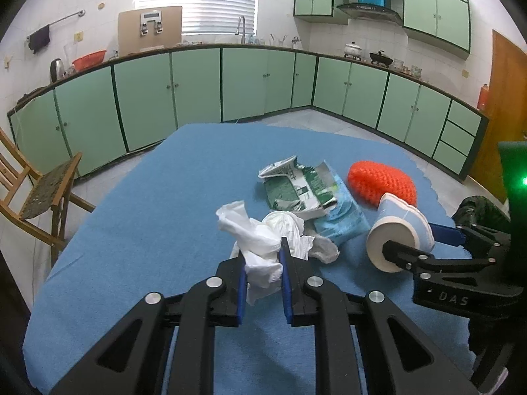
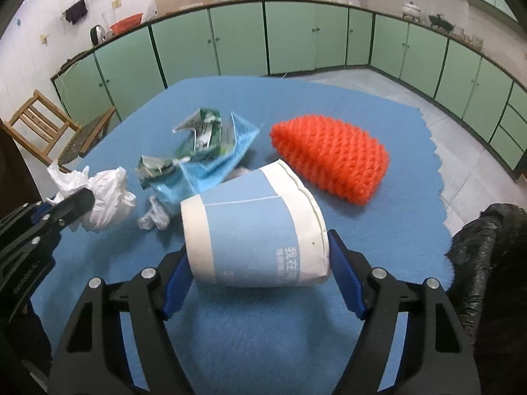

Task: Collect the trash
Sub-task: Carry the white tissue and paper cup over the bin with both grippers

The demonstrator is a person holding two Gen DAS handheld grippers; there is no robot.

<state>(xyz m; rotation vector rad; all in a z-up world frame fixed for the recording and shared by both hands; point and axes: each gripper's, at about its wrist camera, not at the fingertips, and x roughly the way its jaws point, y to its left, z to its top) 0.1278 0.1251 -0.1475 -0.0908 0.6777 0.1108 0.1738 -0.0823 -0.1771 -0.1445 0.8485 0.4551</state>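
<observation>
The left gripper has its two blue-padded jaws pinching a crumpled white plastic bag, which bulges out above and below the pads. The right gripper has its jaws closed on a squashed paper cup, blue with white bands and printed characters; the cup lies on its side between the pads, its base toward 9 o'clock in the right wrist view.

Both sit over a table covered in a blue cloth. In the left wrist view, the cup is at 3 o'clock from the bag, near it but apart. Just beyond the bag, toward 1 o'clock, lies a torn green and white carton resting on a light blue wrapper, and the bag touches that pile. A small scrap of clear plastic lies on the cloth between the bag and the cup. Farther out at 2 o'clock is an orange foam net sleeve, lying flat just behind the cup.

At the table's right edge, about 4 o'clock in the right wrist view, is a black rubbish bag. Off the table at 9 o'clock stands a wooden chair. Pale green cabinets run around the room behind.
</observation>
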